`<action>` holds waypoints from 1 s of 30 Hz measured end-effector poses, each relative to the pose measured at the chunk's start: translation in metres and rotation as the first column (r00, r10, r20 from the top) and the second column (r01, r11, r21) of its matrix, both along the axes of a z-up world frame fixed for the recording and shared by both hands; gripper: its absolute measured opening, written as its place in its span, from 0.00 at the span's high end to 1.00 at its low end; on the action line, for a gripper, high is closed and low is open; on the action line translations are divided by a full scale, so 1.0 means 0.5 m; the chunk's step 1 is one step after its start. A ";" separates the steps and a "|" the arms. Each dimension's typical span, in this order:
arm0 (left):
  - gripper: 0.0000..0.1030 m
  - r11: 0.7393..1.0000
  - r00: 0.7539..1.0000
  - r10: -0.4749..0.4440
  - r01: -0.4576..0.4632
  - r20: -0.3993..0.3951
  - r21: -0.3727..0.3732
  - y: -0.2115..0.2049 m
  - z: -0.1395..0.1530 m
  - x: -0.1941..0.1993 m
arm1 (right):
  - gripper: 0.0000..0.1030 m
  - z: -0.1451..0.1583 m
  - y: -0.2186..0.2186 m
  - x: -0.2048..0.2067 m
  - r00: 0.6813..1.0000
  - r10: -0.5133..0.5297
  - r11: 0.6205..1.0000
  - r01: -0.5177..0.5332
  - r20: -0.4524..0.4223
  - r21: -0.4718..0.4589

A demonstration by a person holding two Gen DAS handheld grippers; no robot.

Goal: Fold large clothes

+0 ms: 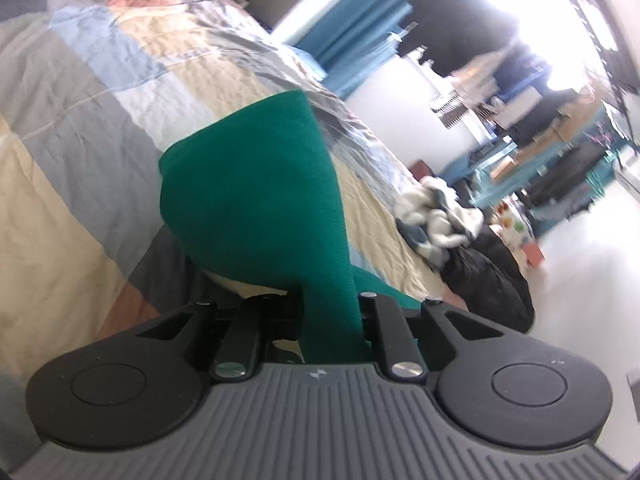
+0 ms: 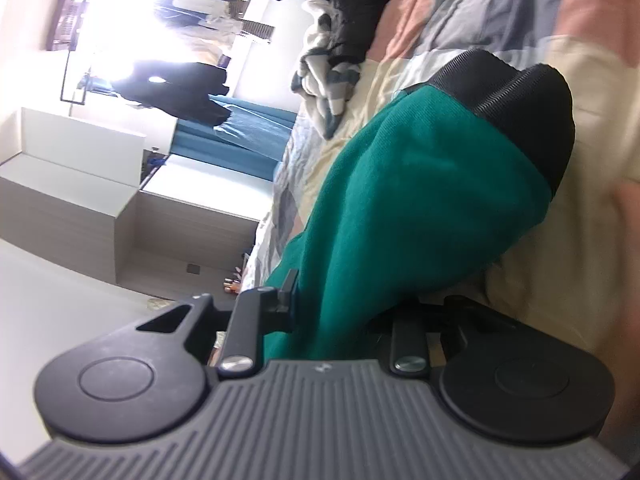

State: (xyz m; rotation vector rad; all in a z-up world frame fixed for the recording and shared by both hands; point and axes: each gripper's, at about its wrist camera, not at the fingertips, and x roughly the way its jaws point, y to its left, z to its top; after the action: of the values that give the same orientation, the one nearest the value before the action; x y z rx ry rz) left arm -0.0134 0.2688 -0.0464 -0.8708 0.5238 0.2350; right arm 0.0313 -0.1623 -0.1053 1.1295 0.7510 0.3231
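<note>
A green garment with a black ribbed band hangs over a patchwork bed cover. My left gripper is shut on a bunched strip of the green cloth, which rises from between its fingers. My right gripper is shut on another part of the green garment, which covers its fingertips. The black band sits at the garment's far end in the right wrist view. Both views are tilted sideways.
A pile of white, grey and black clothes lies at the bed's far edge; it also shows in the right wrist view. Beyond are a blue curtain, a pale cabinet, a bright window and cluttered furniture.
</note>
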 end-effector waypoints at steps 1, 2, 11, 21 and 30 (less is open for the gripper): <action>0.84 1.000 1.000 -0.008 0.008 0.006 -0.001 -0.001 0.011 -0.017 | 0.69 0.008 -0.004 -0.009 1.000 0.002 1.000 -0.002 -0.002 0.000; 0.84 1.000 1.000 -0.014 0.014 0.013 -0.003 0.000 0.016 -0.046 | 0.69 0.016 -0.007 -0.020 1.000 0.004 1.000 -0.004 -0.003 0.001; 0.84 0.999 1.000 -0.007 0.007 0.004 -0.049 0.004 0.016 -0.117 | 0.69 0.041 -0.005 -0.065 0.999 0.033 0.998 -0.034 -0.009 -0.059; 0.80 0.998 1.000 0.020 -0.020 -0.002 -0.055 0.030 0.017 -0.007 | 0.64 0.046 0.005 -0.010 1.000 -0.013 1.000 0.012 -0.023 -0.022; 0.73 0.998 0.999 0.034 -0.035 -0.030 -0.049 0.061 -0.004 0.126 | 0.51 0.026 0.026 0.124 0.998 0.007 0.999 -0.005 -0.060 0.042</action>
State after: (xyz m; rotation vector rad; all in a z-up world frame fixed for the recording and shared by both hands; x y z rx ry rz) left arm 0.0495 0.2993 -0.0486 -0.9266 0.5437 0.2670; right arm 0.0931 -0.1494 -0.0925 1.1812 0.8040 0.3122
